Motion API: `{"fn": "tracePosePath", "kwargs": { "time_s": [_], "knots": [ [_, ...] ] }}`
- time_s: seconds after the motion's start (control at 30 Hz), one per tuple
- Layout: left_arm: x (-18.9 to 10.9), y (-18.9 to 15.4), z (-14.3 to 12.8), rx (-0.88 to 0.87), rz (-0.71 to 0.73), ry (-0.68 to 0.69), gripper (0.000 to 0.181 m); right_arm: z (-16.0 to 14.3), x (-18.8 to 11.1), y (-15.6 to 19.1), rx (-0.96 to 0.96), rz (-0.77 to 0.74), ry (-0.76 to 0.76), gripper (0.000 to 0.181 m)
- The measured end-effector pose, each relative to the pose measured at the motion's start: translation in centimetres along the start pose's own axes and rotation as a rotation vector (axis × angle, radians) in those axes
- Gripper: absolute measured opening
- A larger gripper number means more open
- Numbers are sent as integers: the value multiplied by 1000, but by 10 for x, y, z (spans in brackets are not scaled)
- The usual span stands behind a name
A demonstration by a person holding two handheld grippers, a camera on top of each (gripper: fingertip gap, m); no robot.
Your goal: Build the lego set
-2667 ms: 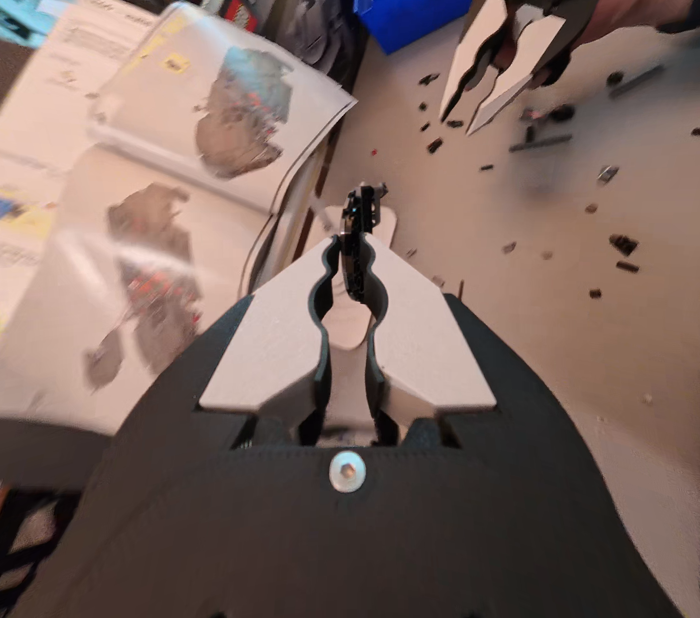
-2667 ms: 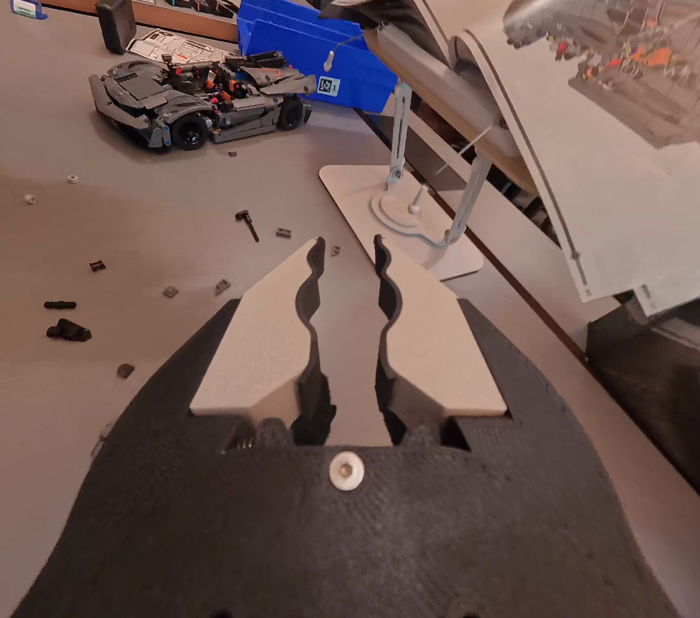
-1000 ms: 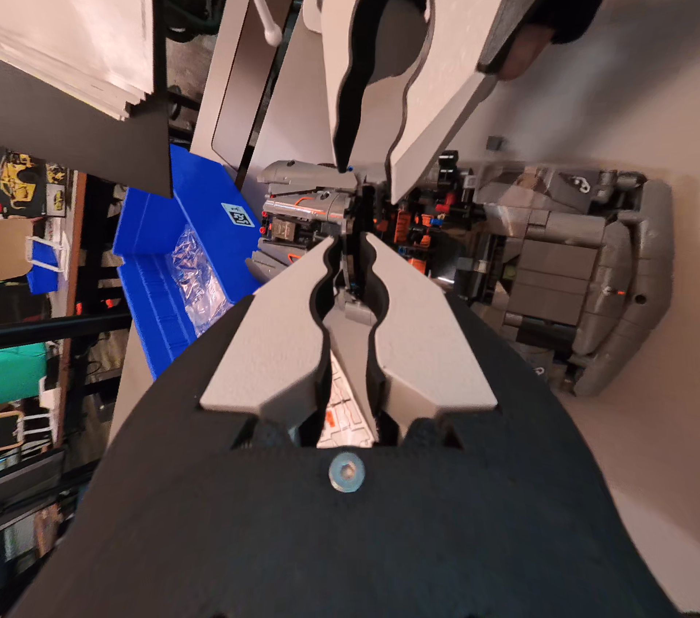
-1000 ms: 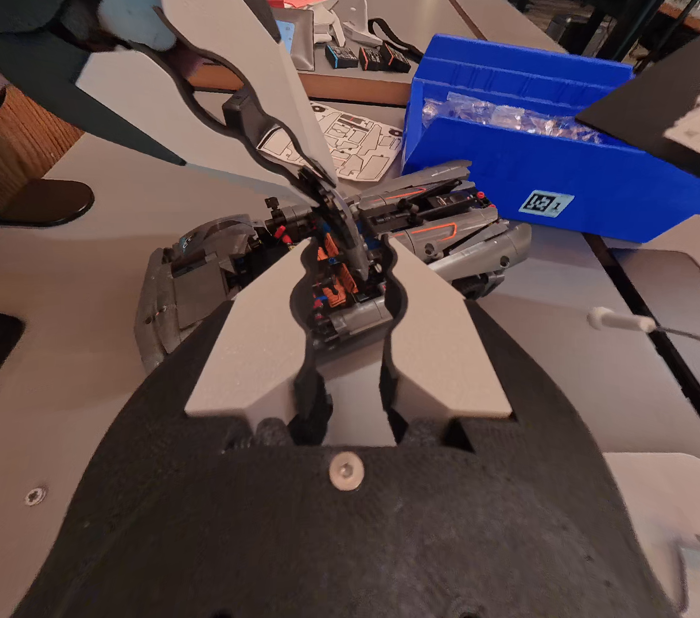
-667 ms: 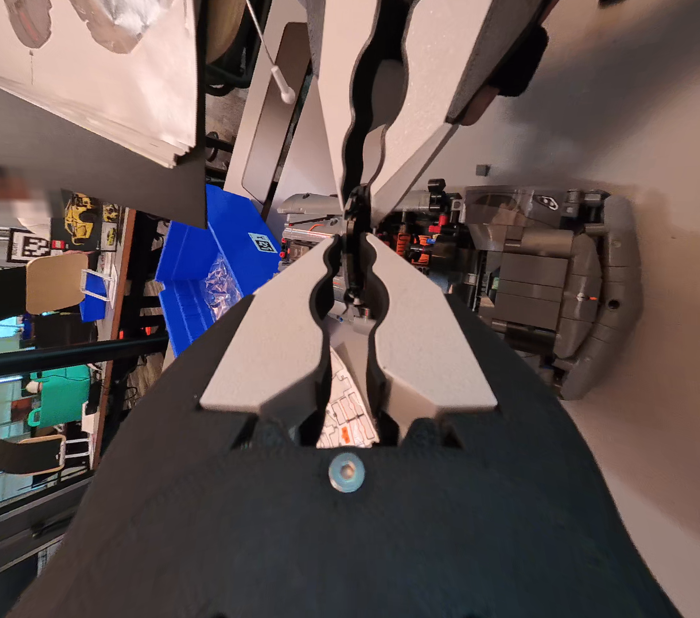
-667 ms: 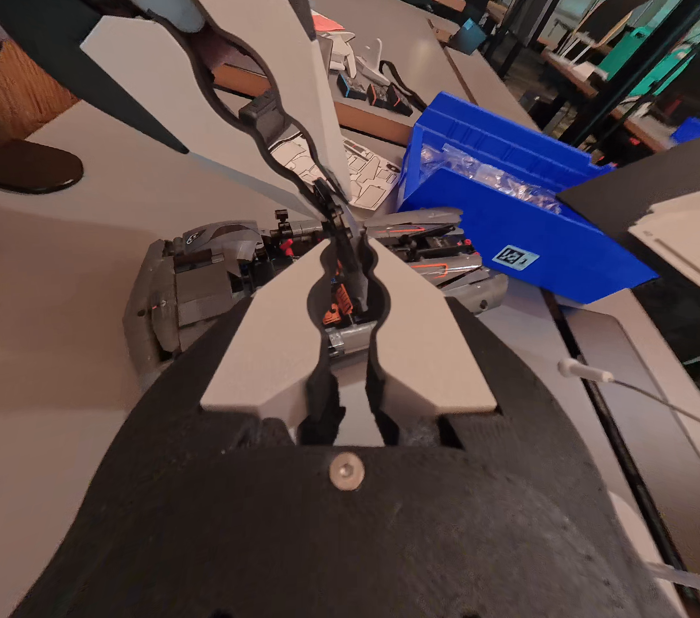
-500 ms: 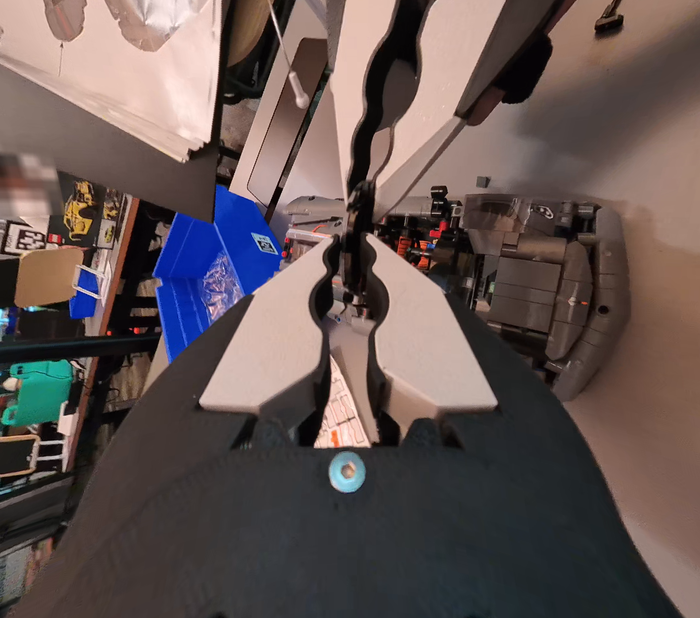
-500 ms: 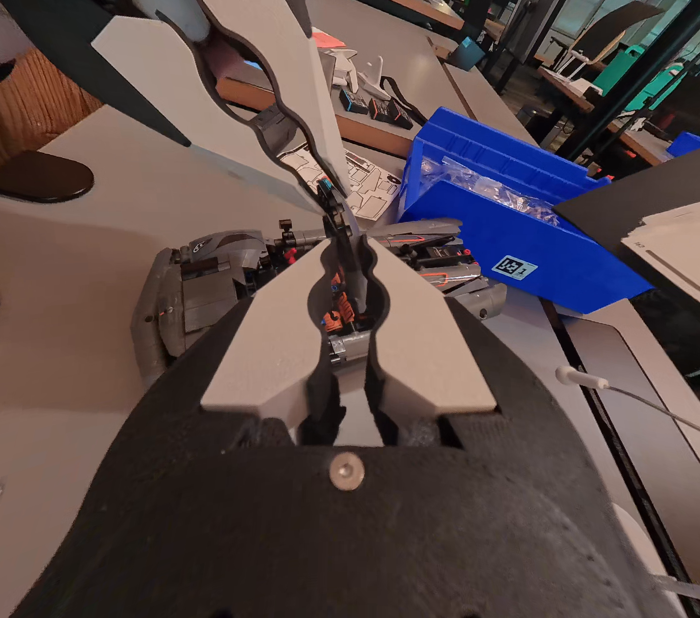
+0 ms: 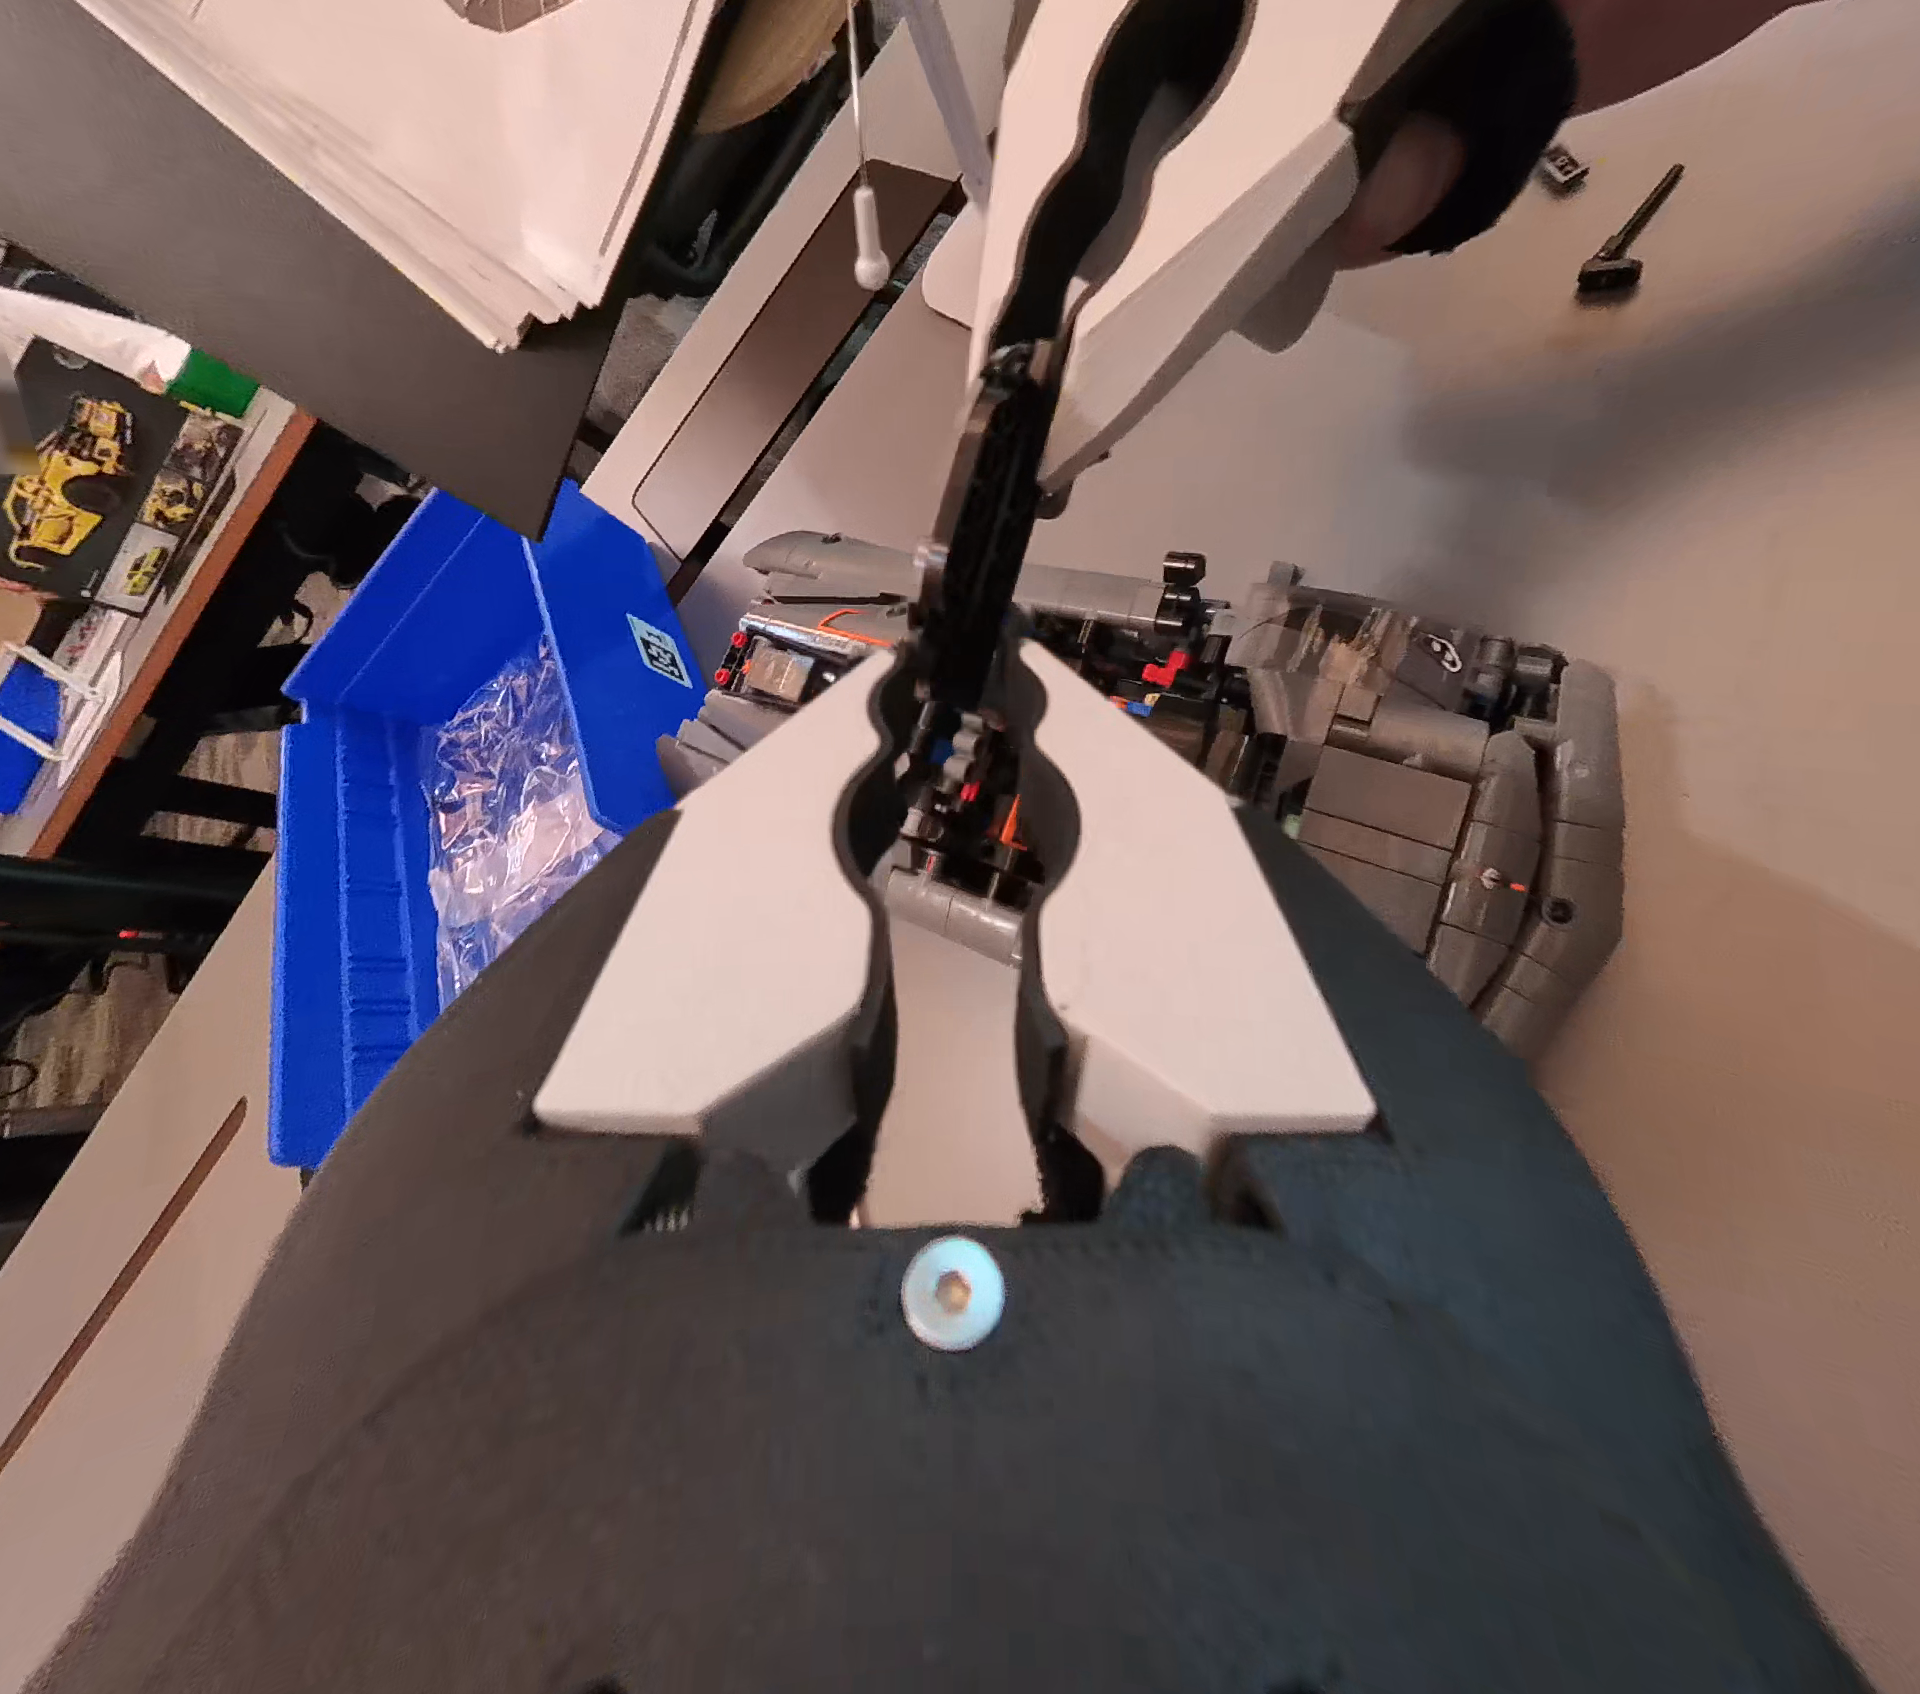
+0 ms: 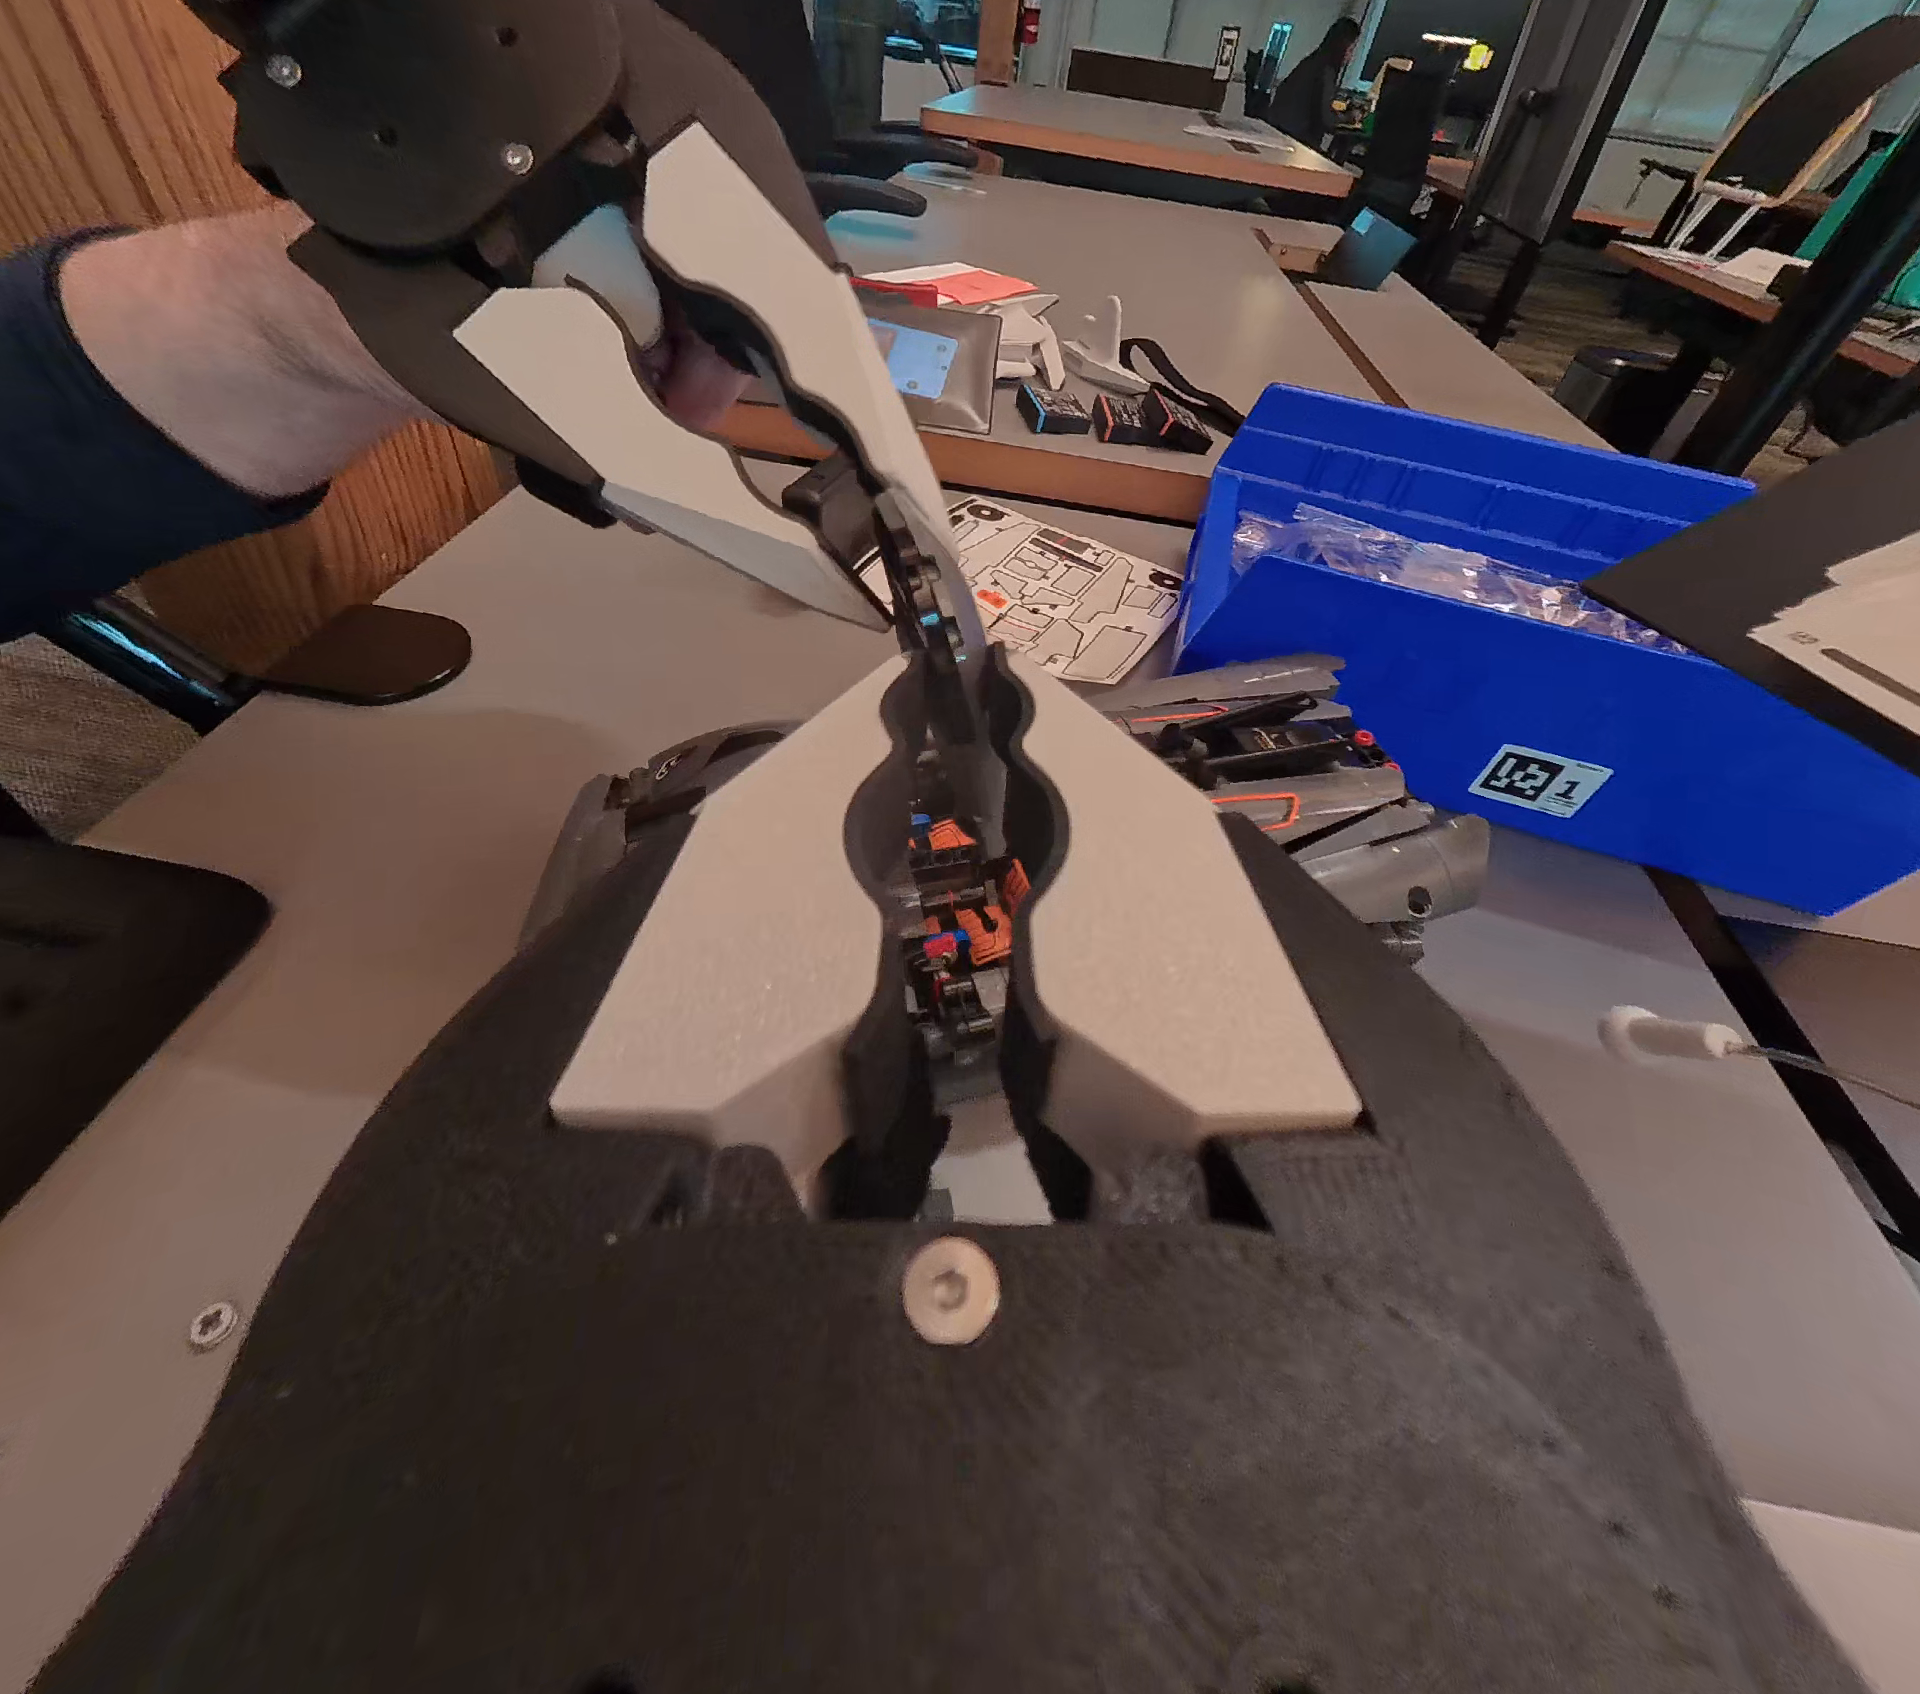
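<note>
A long black lego piece (image 9: 987, 522) hangs in the air just above the grey lego car (image 9: 1382, 771), gripped at both ends. The left claw (image 9: 961, 668) pinches its near end between narrowed tips, and the right claw (image 9: 1023, 397) is clamped on the far end, coming down from above the car. In the right wrist view the same piece (image 10: 935, 605) runs from the left claw (image 10: 883, 574) down into the right claw (image 10: 951, 678), whose tips are drawn close around it.

The car sits on the pale tabletop (image 10: 499, 709), its open middle showing orange, red and blue parts. Just beside the car stands a blue bin (image 10: 1507, 709) holding clear plastic bags. Behind the car lies a sticker sheet (image 10: 1060, 595). Above the bin, an open instruction booklet (image 9: 436, 13) rests on a stand. Well apart from the car, a small black pin (image 9: 1626, 231) lies on the tabletop.
</note>
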State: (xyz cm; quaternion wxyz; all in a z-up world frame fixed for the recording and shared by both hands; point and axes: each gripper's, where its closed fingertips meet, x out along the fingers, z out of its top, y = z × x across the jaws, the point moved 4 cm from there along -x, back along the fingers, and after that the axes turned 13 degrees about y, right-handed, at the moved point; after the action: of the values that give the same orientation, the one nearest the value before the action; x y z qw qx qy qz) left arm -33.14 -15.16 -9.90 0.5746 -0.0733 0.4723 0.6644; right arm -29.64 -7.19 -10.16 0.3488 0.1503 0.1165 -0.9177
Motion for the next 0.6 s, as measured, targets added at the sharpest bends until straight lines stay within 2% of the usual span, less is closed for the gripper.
{"fn": "tracePosePath", "kwargs": {
  "time_s": [0.17,0.3,0.5,0.6],
  "knots": [
    [-1,1,5,55,102,-25,8,1,-6,-5,46,24,-25,13],
    [0,0,11,143,219,-12,8,1,-15,-13,122,64,-59,23],
    [3,-4,18,271,427,-13,8,0,-29,-24,223,111,-78,20],
    [6,-9,17,326,507,-4,8,-4,-32,-27,290,163,-55,24]
  ]
}}
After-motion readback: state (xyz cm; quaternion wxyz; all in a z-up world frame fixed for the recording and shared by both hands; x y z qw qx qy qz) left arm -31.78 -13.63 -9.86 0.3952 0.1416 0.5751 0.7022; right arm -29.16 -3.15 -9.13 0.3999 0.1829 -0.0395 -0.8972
